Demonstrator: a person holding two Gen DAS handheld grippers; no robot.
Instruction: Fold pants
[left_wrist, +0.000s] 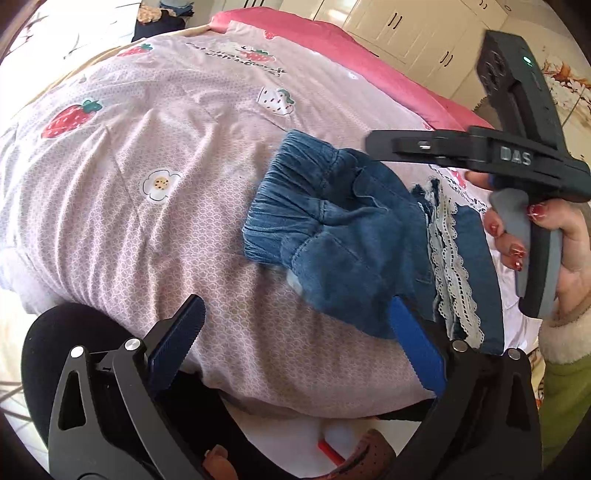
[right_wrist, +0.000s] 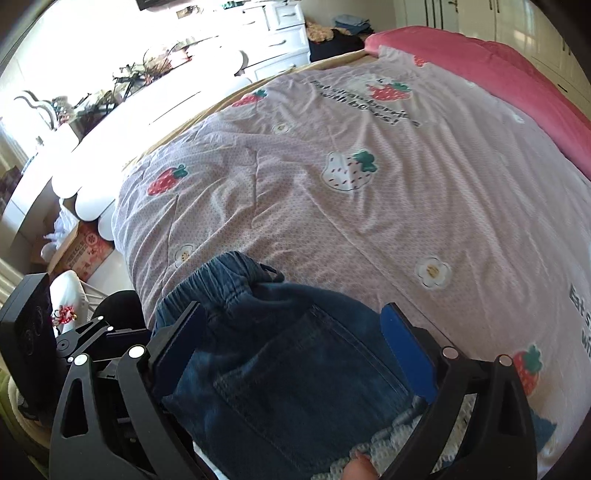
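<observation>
Item: denim pants (left_wrist: 343, 225), small, with gathered elastic waistband (left_wrist: 284, 192) and white lace trim (left_wrist: 450, 258) at the hems. They lay bunched and partly doubled over on the pink strawberry-print quilt (left_wrist: 147, 221), near its front edge, waistband toward the quilt's middle, lace hems toward the right hand (left_wrist: 546, 236).

Left gripper (left_wrist: 295, 332): hung just short of the pants on the near side, tongs spread wide with nothing between them; its right blue pad (left_wrist: 413, 343) sat at or under the denim's near edge, though blur left contact uncertain.

Right gripper (right_wrist: 295, 354): hovered low over the pants' back pocket (right_wrist: 314, 380), tongs equally wide, the cloth lying between them but not pinched.

Beyond the pants: a pink bedspread (right_wrist: 498, 74) past the quilt, white cabinets (left_wrist: 406, 33) further off.

Handling note: the step in hand appeared to be regrasping for the next fold. Each gripper would best take one corner of a single edge, pinching both layers cleanly, then carry that edge flat across so waistband and hems align without dragging the quilt.
</observation>
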